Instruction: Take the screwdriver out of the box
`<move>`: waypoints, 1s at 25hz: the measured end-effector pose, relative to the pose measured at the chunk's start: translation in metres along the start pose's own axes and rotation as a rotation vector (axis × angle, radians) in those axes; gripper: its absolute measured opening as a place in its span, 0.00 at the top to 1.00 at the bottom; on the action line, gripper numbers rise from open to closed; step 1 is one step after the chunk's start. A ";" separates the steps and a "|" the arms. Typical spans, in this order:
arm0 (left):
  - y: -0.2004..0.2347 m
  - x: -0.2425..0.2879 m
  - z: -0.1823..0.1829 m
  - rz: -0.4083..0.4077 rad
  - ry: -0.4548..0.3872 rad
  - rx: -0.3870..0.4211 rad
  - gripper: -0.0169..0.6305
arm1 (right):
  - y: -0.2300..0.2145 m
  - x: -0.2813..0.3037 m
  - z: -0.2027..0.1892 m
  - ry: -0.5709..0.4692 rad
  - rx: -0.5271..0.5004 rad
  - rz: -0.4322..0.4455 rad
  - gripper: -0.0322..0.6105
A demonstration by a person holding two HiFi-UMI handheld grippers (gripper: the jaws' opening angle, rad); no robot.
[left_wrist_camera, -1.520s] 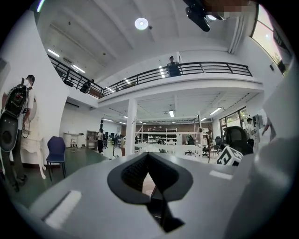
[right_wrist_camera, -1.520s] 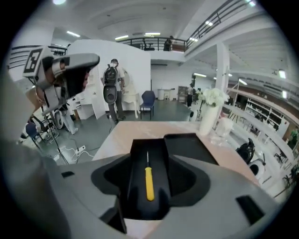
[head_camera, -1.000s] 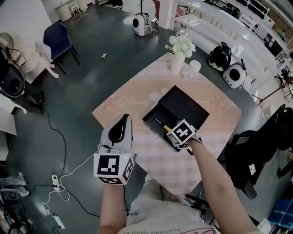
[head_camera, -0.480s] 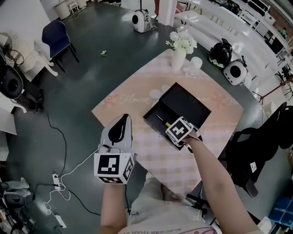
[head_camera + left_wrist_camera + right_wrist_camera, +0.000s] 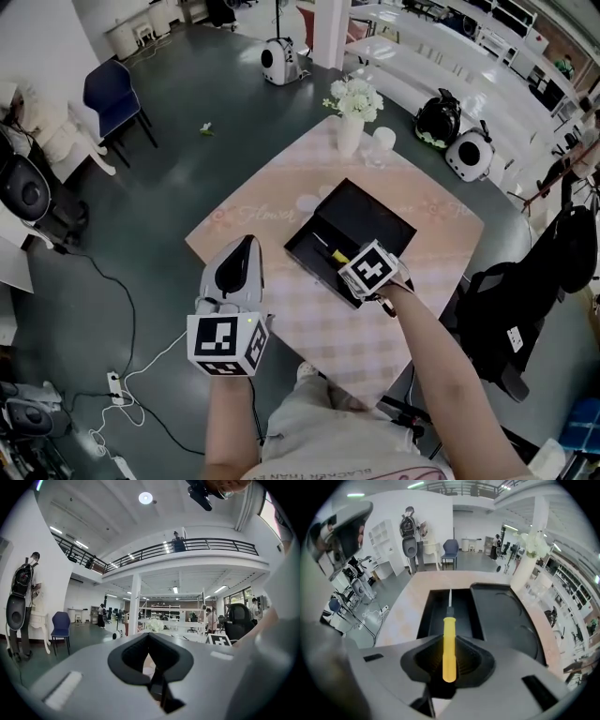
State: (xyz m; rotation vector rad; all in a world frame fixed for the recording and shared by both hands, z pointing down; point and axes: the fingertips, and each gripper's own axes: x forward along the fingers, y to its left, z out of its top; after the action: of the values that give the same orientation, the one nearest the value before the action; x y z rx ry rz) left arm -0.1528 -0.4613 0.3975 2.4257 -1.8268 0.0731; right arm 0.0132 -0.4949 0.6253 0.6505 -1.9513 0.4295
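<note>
An open black box lies on the pink table; the right gripper view shows its narrow tray. The screwdriver has a yellow handle and a thin metal shaft that points down into the tray. My right gripper is shut on the handle, tilted steeply down over the box's near end. In the head view only a bit of the screwdriver shows past the marker cube. My left gripper hovers left of the table, shut and with nothing in it.
A white vase of flowers and a cup stand at the table's far corner. A blue chair is on the floor far left, and cables run below it. Dark bags sit right of the table.
My right gripper has shut on the yellow handle and lifted it a little above the tray. My left gripper has stayed where it was.
</note>
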 end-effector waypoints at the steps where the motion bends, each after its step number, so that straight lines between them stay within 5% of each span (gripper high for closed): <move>1: -0.002 -0.001 0.005 0.001 -0.010 0.002 0.96 | 0.001 -0.008 0.004 -0.021 0.002 -0.002 0.82; 16: -0.035 -0.022 0.060 -0.013 -0.140 0.051 0.96 | 0.021 -0.166 0.076 -0.448 -0.056 -0.106 0.82; 25: -0.058 -0.031 0.092 -0.037 -0.217 0.098 0.96 | 0.013 -0.277 0.069 -0.755 -0.006 -0.276 0.82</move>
State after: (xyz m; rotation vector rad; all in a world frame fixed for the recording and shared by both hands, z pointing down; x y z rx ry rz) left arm -0.1084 -0.4264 0.2993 2.6257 -1.9045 -0.1107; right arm 0.0565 -0.4519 0.3461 1.1806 -2.5029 -0.0122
